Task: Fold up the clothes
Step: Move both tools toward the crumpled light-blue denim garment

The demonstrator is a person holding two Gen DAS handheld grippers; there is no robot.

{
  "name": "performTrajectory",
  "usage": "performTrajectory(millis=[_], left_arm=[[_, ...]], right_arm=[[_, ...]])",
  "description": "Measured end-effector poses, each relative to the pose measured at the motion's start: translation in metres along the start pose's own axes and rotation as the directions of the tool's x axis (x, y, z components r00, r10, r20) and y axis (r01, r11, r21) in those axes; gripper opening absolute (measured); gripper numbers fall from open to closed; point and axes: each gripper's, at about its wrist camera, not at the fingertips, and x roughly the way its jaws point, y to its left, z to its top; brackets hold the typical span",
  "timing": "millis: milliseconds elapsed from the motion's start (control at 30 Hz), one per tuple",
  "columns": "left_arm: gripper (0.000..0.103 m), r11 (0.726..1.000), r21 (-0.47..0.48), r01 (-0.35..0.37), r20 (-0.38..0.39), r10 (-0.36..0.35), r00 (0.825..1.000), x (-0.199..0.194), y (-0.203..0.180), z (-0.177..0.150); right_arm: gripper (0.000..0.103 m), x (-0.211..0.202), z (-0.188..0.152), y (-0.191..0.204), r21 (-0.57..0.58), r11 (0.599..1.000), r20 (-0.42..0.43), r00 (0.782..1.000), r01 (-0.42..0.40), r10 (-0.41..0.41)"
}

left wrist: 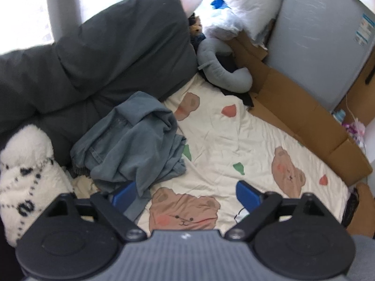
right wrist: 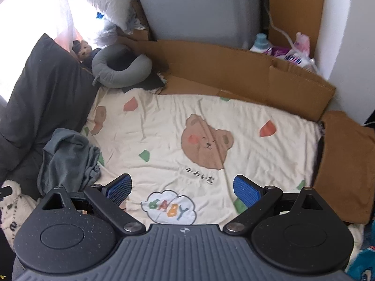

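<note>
Looking down your left claw (left wrist: 185,195), you have its blue pads spread wide with nothing clamped — a fold of the crumpled blue-grey garment (left wrist: 131,140) drapes over the left pad (left wrist: 124,194), while the right pad sits over bare bedding. The garment lies heaped just ahead and to the left of that claw, on the cream bear-print blanket (left wrist: 234,135). Behind the heap leans a dark grey pillow (left wrist: 105,51); at the claw's near left sits a fluffy white throw with black marks (left wrist: 25,175). Far ahead, slightly right, a grey neck pillow (left wrist: 220,70) curls against brown cardboard (left wrist: 293,112), which runs along the blanket's right edge.

Your right claw (right wrist: 182,190) also stands apart, holding nothing. It hangs over open blanket, a cloud patch lettered "BABY" (right wrist: 170,207) just below and between the pads and a large bear face (right wrist: 206,142) ahead. From this claw the garment (right wrist: 68,159) is off to the left, just beyond the left pad and not touching it as far as you can see. A brown cloth (right wrist: 344,164) lies at the claw's right, past the blanket's edge — bottles and packets (right wrist: 281,51) crowd the far right corner.
</note>
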Motion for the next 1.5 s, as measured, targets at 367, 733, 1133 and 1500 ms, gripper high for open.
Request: performTrajectory(millis=[367,733,1133,1500], left_arm=[[0.090,0.998,-0.060,-0.028,-0.015,0.027,1.000,0.044,0.032,-0.013],[0.090,0.993,-0.096,-0.068,-0.049,0.064,0.997,0.089,0.066,-0.034],[0.090,0.978,-0.167,-0.128,-0.042,0.122,0.992,0.114,0.113,-0.049],[0.084,0.944,-0.291,-0.156,-0.147,0.117,0.982,0.185,0.135,-0.095]], right_arm=[[0.097,0.050,0.010,0.009,-0.095,0.995,0.016,1.000,-0.005,0.007],[0.097,0.104,0.023,0.019,-0.104,0.992,0.019,0.998,-0.065,0.068],[0.097,0.159,0.009,0.036,-0.109,0.987,0.028,0.992,-0.120,0.124],[0.096,0.208,-0.008,0.024,-0.008,0.978,0.057,0.976,-0.208,0.208]])
